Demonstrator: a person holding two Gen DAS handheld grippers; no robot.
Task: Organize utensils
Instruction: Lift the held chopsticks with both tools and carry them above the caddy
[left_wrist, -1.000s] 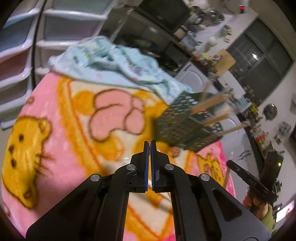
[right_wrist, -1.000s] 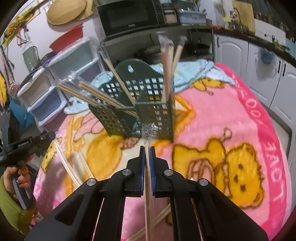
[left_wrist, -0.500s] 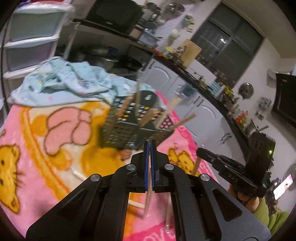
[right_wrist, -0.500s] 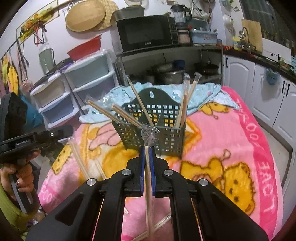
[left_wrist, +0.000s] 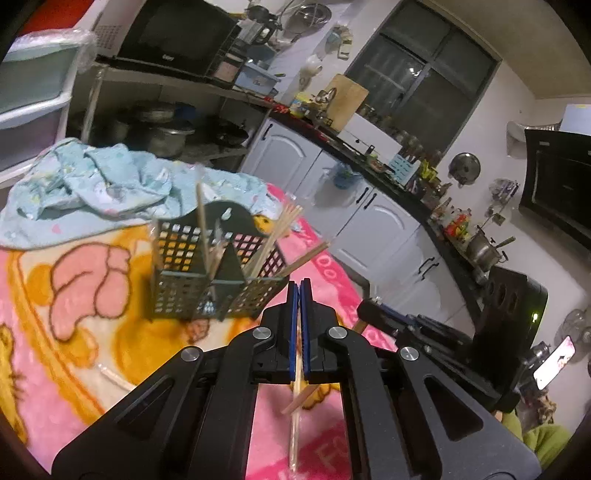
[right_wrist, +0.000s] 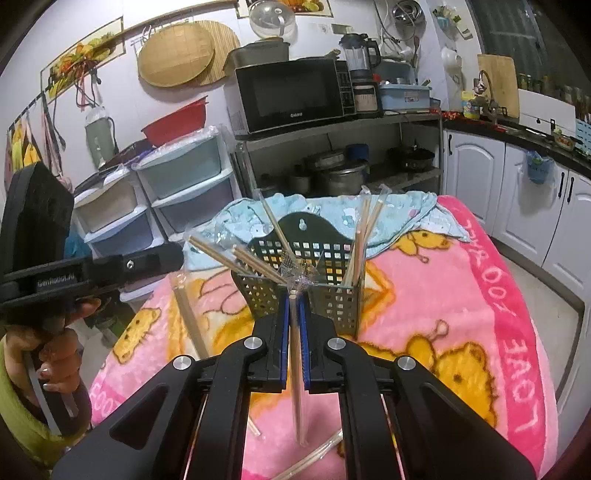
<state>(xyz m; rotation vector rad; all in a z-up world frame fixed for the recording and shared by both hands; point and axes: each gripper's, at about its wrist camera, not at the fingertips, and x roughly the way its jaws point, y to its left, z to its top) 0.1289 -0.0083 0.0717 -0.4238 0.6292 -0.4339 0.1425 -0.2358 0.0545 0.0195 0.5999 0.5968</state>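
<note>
I see a pink fleece blanket (right_wrist: 480, 295) covering the table in a cluttered kitchen. Mid-frame stands the dark perforated caddy (right_wrist: 332, 295), chopsticks (right_wrist: 360, 236) leaning in it. My right gripper (right_wrist: 294, 314) pinches a wrapped chopstick (right_wrist: 297, 387); my left gripper (left_wrist: 297, 306) is clamped on a thin wooden stick (left_wrist: 295, 406), both angled down.

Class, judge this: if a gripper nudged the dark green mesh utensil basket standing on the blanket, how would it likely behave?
The basket probably tips easily: it stands tall on a soft pink blanket, with wrapped chopsticks leaning out above its rim. Its perforated plastic-looking walls suggest it is light, so it would likely slide or topple.
</note>
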